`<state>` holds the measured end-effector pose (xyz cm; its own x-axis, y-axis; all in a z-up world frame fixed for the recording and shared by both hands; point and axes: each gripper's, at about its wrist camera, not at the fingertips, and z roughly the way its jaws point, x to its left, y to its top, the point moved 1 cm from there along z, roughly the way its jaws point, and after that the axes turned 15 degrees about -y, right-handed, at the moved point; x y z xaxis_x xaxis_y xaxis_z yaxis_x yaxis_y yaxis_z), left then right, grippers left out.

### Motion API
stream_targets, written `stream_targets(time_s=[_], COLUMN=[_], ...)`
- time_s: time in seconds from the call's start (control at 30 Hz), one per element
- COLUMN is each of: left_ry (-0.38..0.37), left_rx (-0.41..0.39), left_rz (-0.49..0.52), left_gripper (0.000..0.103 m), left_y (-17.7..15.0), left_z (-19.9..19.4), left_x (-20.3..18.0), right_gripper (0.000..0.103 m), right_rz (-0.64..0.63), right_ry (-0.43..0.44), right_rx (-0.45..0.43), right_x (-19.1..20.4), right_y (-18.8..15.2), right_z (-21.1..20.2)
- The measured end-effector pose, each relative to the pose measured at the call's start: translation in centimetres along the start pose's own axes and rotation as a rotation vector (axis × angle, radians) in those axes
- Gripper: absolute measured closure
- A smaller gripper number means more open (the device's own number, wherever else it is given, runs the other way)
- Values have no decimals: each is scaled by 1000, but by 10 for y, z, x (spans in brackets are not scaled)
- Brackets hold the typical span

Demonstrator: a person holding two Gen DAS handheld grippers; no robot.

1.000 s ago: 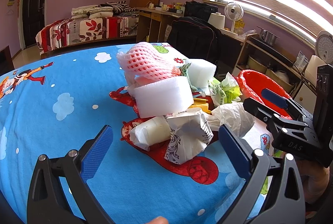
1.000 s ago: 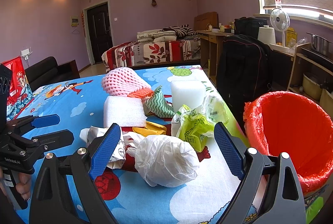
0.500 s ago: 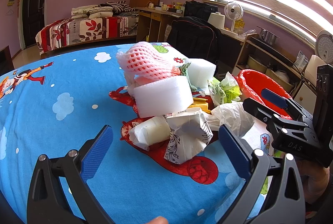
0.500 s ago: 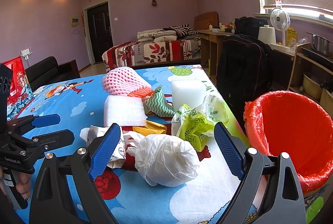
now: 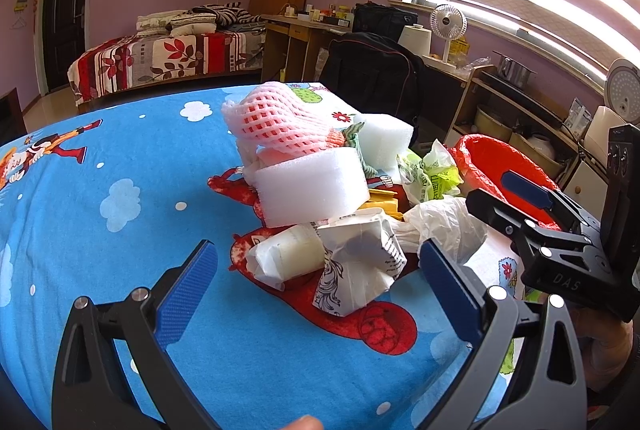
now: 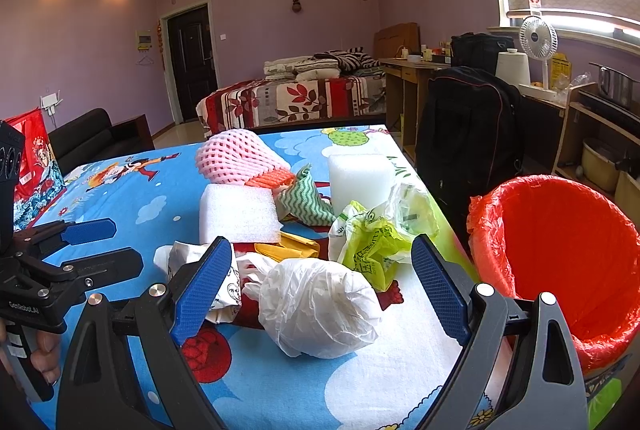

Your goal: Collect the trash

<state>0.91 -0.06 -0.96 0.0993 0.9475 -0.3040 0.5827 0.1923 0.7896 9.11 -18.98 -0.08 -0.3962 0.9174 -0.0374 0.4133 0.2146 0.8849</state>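
Note:
A heap of trash lies on the blue cartoon tablecloth [image 5: 120, 230]. It holds a pink foam net [image 5: 276, 118], white foam blocks [image 5: 312, 186], a crumpled printed paper [image 5: 360, 266], a white plastic bag [image 6: 320, 306] and a yellow-green bag [image 6: 372, 242]. My left gripper [image 5: 316, 290] stands open just in front of the crumpled paper, holding nothing. My right gripper [image 6: 320, 286] is open, its blue pads either side of the white plastic bag without touching it. A red-lined bin [image 6: 560, 262] stands off the table's right edge.
A black backpack [image 6: 468, 146] sits on a chair past the table's far right corner. Behind are a bed [image 6: 296, 98], a desk and shelves under the window. A red bag [image 6: 32, 166] stands at the table's left.

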Motion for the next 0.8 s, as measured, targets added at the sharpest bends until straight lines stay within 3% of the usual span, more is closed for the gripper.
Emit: stream_targets(time_s=[0.67,0.8], left_ry=[1,0], left_rx=[-1,1], left_rz=[-3,-6], left_gripper=[5,5], left_y=[2,1], left_z=[0,-1], left_x=[-3,-3], right_gripper=[17,17], right_rz=[-4,-14], right_ry=[5,5], right_rx=[6,45], right_x=[1,3], right_y=[0,-4], right_z=[-1,5])
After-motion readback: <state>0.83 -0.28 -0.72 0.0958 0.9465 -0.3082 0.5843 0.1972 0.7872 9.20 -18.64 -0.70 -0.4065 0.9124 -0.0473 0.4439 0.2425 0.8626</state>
